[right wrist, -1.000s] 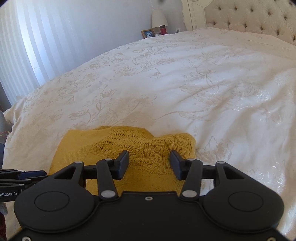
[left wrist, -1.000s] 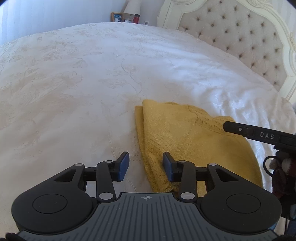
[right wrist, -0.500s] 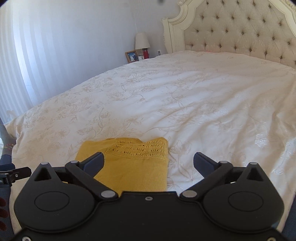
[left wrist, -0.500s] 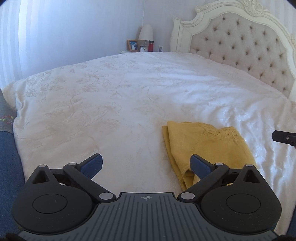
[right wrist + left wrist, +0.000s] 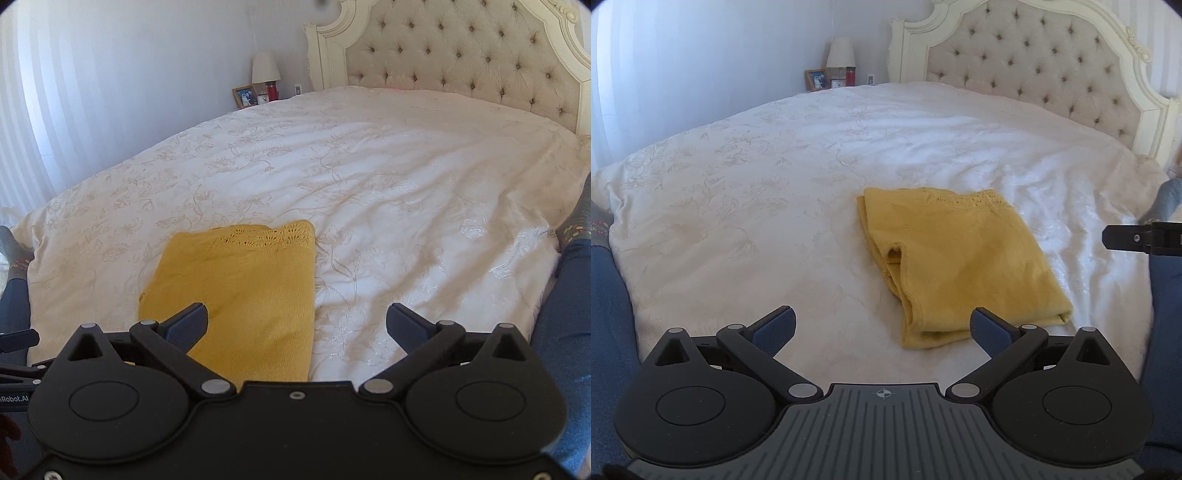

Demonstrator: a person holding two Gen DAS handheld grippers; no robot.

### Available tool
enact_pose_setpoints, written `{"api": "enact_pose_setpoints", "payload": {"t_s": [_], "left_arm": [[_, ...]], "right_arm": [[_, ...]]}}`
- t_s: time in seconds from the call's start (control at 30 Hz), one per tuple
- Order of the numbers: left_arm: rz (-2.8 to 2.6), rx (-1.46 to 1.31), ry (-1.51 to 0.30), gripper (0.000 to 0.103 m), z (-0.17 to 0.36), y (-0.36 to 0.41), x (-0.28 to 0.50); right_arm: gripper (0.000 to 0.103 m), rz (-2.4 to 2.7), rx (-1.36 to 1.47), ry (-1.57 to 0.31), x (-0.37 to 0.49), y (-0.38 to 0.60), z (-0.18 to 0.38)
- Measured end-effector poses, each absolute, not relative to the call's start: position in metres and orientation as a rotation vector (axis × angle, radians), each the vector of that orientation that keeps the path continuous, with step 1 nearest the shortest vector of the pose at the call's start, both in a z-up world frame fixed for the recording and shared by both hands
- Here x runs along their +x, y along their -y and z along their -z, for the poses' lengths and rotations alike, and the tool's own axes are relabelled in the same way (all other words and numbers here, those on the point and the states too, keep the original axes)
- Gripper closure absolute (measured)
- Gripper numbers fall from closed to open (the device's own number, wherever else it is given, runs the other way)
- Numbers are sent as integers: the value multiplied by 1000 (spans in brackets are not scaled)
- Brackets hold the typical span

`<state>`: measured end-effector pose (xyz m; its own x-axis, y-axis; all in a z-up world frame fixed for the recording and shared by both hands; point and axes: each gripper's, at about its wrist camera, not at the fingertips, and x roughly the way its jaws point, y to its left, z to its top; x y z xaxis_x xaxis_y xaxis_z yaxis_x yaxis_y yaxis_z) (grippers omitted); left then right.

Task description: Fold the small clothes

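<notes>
On the bed (image 5: 738, 229), toward its near edge, lies one yellow knit garment (image 5: 960, 266), folded into a flat rectangle and taken as the landmark for every entry below.

Item: yellow knit garment. Lace-pattern band along its far edge; stacked layers show at its left side in the left wrist view. It rests on the white floral bedspread (image 5: 369, 184) and nothing grips it.

Item: my left gripper (image 5: 882, 330). Held on the near side of the garment. The blue-padded fingers (image 5: 775, 328) have just been spreading apart and now stand wide, released, with nothing pressed between them. From this camera the garment's near corner shows in the gap beyond them, but whether it truly lies between the pads I cannot tell.

Item: my right gripper (image 5: 295, 325). Also near side of the garment. Its fingers (image 5: 188, 326) have likewise just been spreading and now stand wide, released. In this view the left finger overlaps the garment's near part; the right finger is over bare bedspread to the garment's right.

Item: tufted cream headboard (image 5: 1034, 74). Beyond the garment, at the bed's far right.

Item: lamp (image 5: 265, 68), picture frame (image 5: 244, 96) and red container (image 5: 272, 91). Far beyond the garment, past the bed's far edge, beside the headboard.

Item: blue-clothed legs (image 5: 569, 325), at both sides of the garment, at the frame's edges.
</notes>
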<state>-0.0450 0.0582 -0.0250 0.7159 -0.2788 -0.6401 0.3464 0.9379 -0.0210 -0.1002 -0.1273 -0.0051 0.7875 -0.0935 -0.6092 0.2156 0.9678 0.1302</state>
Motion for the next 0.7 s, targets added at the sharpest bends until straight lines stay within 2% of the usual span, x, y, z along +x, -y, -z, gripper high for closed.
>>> {"api": "enact_pose_setpoints", "payload": {"t_s": [0.3,0.5,0.7], "left_arm": [[323,151,-660,1,17,-43,-70],[225,219,-597,1,12,-34,-80],[257,189,-677,1,17,-38,-71]], "right_arm": [[1,231,40,-620,-122,97,3],[1,194,99,-660,-124,98,8],[1,197,128,-696,-125,97,13]]}}
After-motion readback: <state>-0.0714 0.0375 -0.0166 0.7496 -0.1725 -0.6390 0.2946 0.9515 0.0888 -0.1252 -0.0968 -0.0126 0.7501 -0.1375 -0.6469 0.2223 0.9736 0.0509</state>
